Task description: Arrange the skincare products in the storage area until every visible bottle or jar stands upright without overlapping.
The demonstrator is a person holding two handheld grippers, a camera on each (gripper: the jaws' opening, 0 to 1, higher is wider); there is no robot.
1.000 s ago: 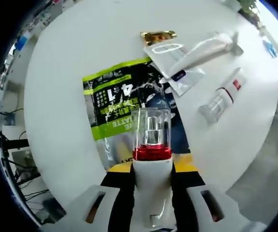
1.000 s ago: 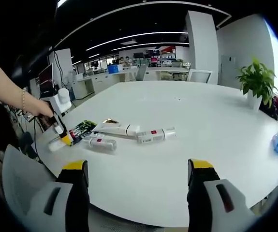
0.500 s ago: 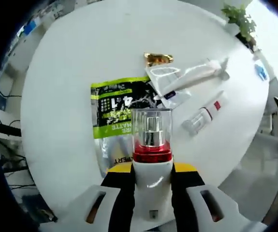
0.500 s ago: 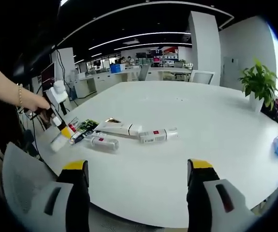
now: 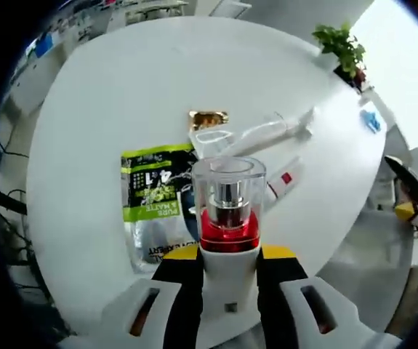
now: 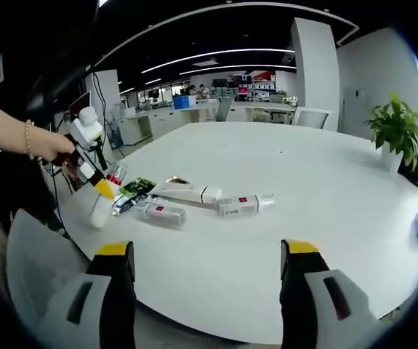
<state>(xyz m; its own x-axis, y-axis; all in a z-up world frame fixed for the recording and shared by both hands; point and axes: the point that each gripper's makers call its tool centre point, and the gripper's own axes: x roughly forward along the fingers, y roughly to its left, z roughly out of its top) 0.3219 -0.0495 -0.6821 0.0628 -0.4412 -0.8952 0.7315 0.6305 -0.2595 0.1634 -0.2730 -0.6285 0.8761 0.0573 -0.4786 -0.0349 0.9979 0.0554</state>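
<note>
While the left tongs (image 5: 229, 251) are clamped on a pump bottle (image 5: 228, 211) with a red collar, held above the white counter (image 5: 107, 109), the right tongs (image 6: 205, 269) stand apart with nothing between them. Below lie a green sachet (image 5: 150, 190) and two tubes (image 6: 245, 205).

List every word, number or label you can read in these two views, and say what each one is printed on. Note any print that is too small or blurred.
"MATTE": on the green and black sachet, seen upside down.
"41": large digits on the same sachet, also upside down.
Other lines on the sachet: too blurred to read.
Red label on the lying white bottle: too small to read.
Print on the flat white tube: unreadable.
Held red-collared bottle in the left gripper: no legible text.
</note>
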